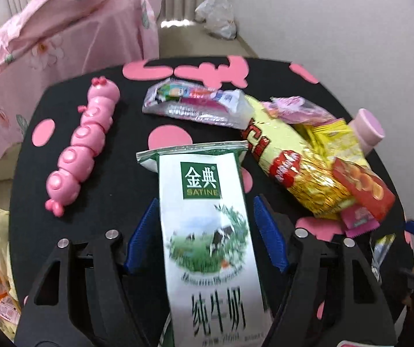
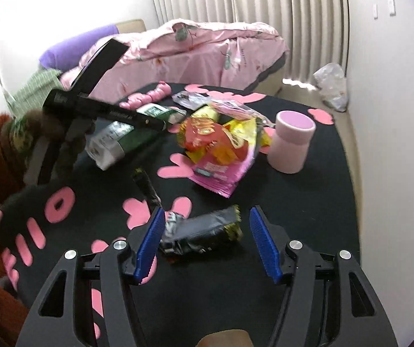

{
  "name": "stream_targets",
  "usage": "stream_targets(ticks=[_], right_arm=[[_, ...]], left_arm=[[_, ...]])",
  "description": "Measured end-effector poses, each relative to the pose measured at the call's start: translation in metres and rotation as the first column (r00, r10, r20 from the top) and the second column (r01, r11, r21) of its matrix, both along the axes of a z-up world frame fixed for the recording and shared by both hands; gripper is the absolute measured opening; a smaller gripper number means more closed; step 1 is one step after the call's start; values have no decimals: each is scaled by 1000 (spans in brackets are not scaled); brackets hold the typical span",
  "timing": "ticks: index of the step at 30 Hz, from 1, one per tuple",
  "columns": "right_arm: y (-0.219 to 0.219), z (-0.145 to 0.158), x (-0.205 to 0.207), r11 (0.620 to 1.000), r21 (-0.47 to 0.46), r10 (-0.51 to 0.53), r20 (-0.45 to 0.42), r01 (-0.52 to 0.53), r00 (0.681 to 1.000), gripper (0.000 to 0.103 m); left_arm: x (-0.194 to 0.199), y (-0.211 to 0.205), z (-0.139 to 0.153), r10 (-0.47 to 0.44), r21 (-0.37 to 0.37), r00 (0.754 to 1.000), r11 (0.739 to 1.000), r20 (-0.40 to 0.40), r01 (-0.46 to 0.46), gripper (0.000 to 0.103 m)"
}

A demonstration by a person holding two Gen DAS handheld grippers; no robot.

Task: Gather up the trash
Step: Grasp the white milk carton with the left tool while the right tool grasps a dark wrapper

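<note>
- Here, the left gripper straddles the Satine milk carton, lying mid-desk; its fingers stand apart from the carton (close squarely).
- The right gripper gapes, empty, over a dark wrapper.

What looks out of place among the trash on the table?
The pink caterpillar toy and the pink cup are not trash; they sit intact beside the heap of snack wrappers. Nothing looks spilled.

Beside the pink cup: one milk carton, one pink caterpillar toy, one clear toothbrush packet, two dark wrappers, several heaped snack bags.
</note>
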State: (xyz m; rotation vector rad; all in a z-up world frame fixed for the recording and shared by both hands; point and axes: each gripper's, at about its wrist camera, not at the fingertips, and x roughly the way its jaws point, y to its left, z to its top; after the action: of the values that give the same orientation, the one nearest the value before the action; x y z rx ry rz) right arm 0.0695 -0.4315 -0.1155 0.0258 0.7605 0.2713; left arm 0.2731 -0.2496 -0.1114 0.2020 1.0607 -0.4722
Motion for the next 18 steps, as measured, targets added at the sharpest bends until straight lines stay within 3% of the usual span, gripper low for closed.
stream_targets(ticks=[3, 5, 7, 11, 18], right_arm=[[-2, -3, -2, 999, -31, -35, -11, 34, 999, 58], [-5, -5, -3, 998, -41, -56, -18, 55, 998, 58], [-6, -5, -6, 997, -34, -63, -10, 63, 998, 58], [-4, -1, -8, 997, -23, -69, 14, 69, 998, 58], [16, 5, -15, 996, -68, -57, 21, 58, 998, 58]], left_arm=[[5, 7, 2, 51, -28, 998, 998, -29, -52, 56], [-2, 17, 11, 57, -89, 998, 994, -35, -60, 55], [-15, 25, 22, 56, -136, 998, 989, -12, -57, 50], [-49, 43, 51, 63, -216, 996, 975, 65, -48, 50], [-98, 71, 80, 107, -281, 982, 958, 158, -59, 50]])
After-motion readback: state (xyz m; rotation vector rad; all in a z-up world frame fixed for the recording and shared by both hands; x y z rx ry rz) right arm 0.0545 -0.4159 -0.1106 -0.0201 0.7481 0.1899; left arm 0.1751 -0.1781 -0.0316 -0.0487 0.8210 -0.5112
